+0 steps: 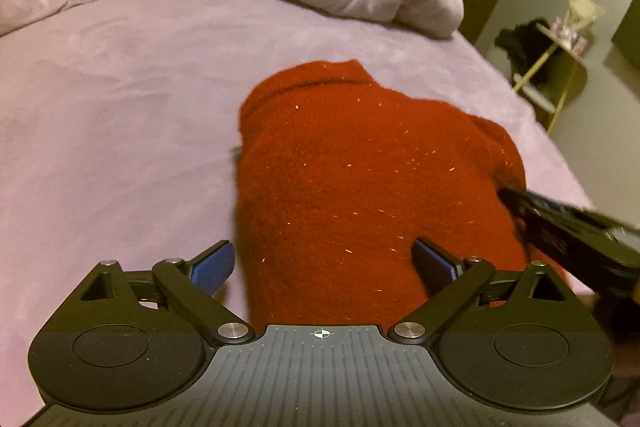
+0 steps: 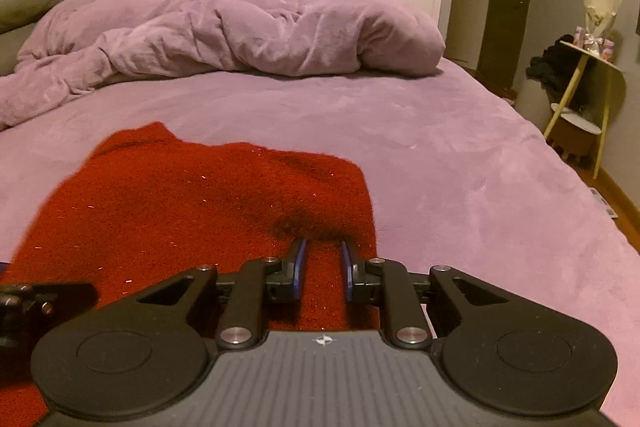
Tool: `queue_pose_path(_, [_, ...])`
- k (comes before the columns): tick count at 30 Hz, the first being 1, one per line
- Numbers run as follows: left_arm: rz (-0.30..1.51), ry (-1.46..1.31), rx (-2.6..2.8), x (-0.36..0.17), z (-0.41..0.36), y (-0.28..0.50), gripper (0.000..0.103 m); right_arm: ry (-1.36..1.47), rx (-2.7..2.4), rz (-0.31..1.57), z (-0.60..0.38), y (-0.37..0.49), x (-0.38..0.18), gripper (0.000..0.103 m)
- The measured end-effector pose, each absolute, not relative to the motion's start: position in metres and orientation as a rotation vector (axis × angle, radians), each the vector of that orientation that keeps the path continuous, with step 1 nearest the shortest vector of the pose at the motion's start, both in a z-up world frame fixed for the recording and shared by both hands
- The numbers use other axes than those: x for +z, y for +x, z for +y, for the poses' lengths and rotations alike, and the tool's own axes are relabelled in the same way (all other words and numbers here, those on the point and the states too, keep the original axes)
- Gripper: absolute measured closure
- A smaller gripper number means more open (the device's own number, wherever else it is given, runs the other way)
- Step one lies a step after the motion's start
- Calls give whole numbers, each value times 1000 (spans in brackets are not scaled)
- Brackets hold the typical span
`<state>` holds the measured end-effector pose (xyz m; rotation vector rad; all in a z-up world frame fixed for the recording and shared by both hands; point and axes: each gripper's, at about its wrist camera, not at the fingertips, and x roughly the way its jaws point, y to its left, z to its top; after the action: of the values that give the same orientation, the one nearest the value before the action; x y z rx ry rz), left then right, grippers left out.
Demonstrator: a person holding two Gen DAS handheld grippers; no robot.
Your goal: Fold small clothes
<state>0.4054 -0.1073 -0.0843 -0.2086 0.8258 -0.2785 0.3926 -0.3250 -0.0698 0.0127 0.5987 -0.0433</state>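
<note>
My left gripper [image 1: 323, 261] hangs wide open over the near edge of the red knitted sweater [image 1: 360, 163] lying on the purple bedsheet [image 1: 120, 99], nothing pinched. My right gripper [image 2: 323, 269] is narrowed to a slim gap at the sweater's right edge [image 2: 200, 211]; I can't tell whether knit is caught between the pads. To fold cleanly, I'd take the hem flat with the left, lift both sides evenly, and keep clear of the rumpled duvet [image 2: 240, 35]
</note>
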Motion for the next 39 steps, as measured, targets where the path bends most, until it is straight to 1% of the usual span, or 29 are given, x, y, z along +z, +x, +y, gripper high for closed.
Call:
queue_pose_path(3, [790,-273,-294,-75,-79,374,6,107,69,546,-316,332,-52,82])
queue_pose_path(6, [801,-297,-287,-73,-62,358,6,131,203,537,-295,282,-57,82])
queue_pose_path(8, [811,-299,-273,-73,-58,355,6,111,252,580,-281,272,-69,82])
queue_pose_path(10, [838,-276,-266,-73,-59,354,6,34,223,618,-271,274,-85,84])
queue_pose_path(13, [866,-232,-249,-74,-61,356,7,36,229,637,-277,283,-111,85])
queue_pose_path(15, [878,-250,-268,-76,-57,354,7,45,245,646,-279,284,-101,85])
queue_pose_path(16, [878,-277,-288,-76,-53,355,7,79,260,648,-285,282,-91,83])
queue_pose_path(18, [865,-322,-323,-76,-45,357,7,173,263,604,-306,273,-71,62])
queue_pose_path(19, [855,-345,-339,-76,-42,361,7,221,236,563,-321,266,-62,28])
queue_pose_path(20, [853,-364,-345,-78,-40,367,7,270,202,528,-337,264,-56,8])
queue_pose_path(21, [855,-374,-347,-79,-41,371,7,329,186,522,-354,267,-54,8])
queue_pose_path(22, [858,-396,-364,-82,-41,377,6,401,193,554,-372,277,-57,8])
queue_pose_path(25, [883,-470,-408,-89,-44,395,6,595,241,693,-412,310,-82,8])
queue_pose_path(27, [899,-488,-419,-92,-48,405,6,675,265,752,-426,330,-98,8])
queue_pose_path(29, [906,-498,-441,-98,-53,415,10,760,292,796,-436,344,-115,10])
queue_pose_path(31, [922,-521,-463,-104,-57,426,14,858,319,827,-441,357,-130,15])
queue_pose_path(32, [928,-536,-470,-107,-59,429,17,880,329,826,-440,360,-137,20])
queue_pose_path(33, [932,-544,-471,-110,-61,433,17,896,342,823,-436,362,-142,23])
queue_pose_path(34, [926,-533,-474,-111,-63,435,18,915,356,823,-435,366,-145,29])
queue_pose_path(35, [920,-517,-478,-112,-65,436,20,931,358,830,-433,368,-151,33])
queue_pose_path(36, [915,-508,-483,-112,-66,436,21,935,360,837,-431,370,-154,35])
queue_pose_path(39, [908,-518,-491,-111,-64,436,29,950,374,829,-427,370,-158,39])
